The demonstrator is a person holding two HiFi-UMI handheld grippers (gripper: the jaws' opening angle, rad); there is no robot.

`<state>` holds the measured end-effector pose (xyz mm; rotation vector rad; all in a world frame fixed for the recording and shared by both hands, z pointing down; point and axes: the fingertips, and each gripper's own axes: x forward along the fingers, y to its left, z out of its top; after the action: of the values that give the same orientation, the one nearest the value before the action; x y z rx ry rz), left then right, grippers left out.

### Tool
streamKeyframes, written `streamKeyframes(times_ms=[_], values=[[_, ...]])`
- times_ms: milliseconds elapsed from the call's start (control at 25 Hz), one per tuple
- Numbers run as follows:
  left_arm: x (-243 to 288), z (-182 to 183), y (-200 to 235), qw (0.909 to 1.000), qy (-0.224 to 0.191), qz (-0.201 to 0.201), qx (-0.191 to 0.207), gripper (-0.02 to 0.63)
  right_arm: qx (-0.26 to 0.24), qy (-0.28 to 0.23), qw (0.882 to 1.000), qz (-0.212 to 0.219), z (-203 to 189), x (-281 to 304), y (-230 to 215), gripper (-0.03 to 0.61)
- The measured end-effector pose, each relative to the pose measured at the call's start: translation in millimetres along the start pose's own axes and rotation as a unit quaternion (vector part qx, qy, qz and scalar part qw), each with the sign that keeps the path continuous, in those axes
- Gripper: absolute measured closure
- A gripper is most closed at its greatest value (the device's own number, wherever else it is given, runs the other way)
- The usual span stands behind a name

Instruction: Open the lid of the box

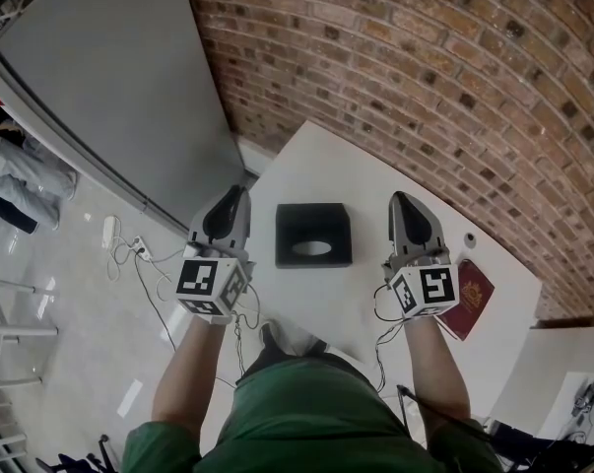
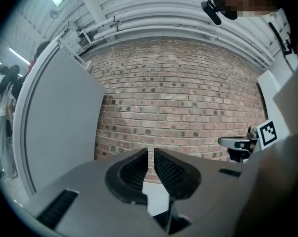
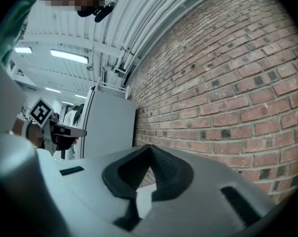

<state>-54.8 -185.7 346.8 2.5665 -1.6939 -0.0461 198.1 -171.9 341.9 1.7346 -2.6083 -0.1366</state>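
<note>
Brickwork rises behind the whole scene and a grey panel stands at the left; neither is close enough to hinder you. Next comes the white tabletop, smooth and mostly bare. The floor and its loose cables lie off its left edge, well clear of the work.

The box sits in the middle of the tabletop, straight ahead of you and between your two tools, touching neither. It looks like a small, stiff, matte black case with an oval opening in its top. Judge it light: it will likely skid on that slick surface if you pull on the lid alone. From above you cannot see the seam where lid meets body, so find it on the side walls before committing. A sound hold would be the lid's outer edges or the rim of the oval, with the other tool pinning the body down.

Your left hand-held gripper and right hand-held gripper both point level toward the wall, jaws clenched on nothing. Each must spread before it can take anything.

A dark red booklet lies just beside the right one's marker cube; keep your forearm off it. A tiny dark round thing lies beyond the booklet, too small to identify
</note>
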Motion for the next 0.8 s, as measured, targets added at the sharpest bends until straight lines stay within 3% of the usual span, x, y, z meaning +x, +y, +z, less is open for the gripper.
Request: streamKeyframes(times_ms=[800], values=[[0.9, -0.6, 2.1, 0.9999, 0.0, 0.011, -0.002, 0.577, -0.007, -0.005, 1.0, 0.029, 4.0, 1.0, 4.4, 0.577]])
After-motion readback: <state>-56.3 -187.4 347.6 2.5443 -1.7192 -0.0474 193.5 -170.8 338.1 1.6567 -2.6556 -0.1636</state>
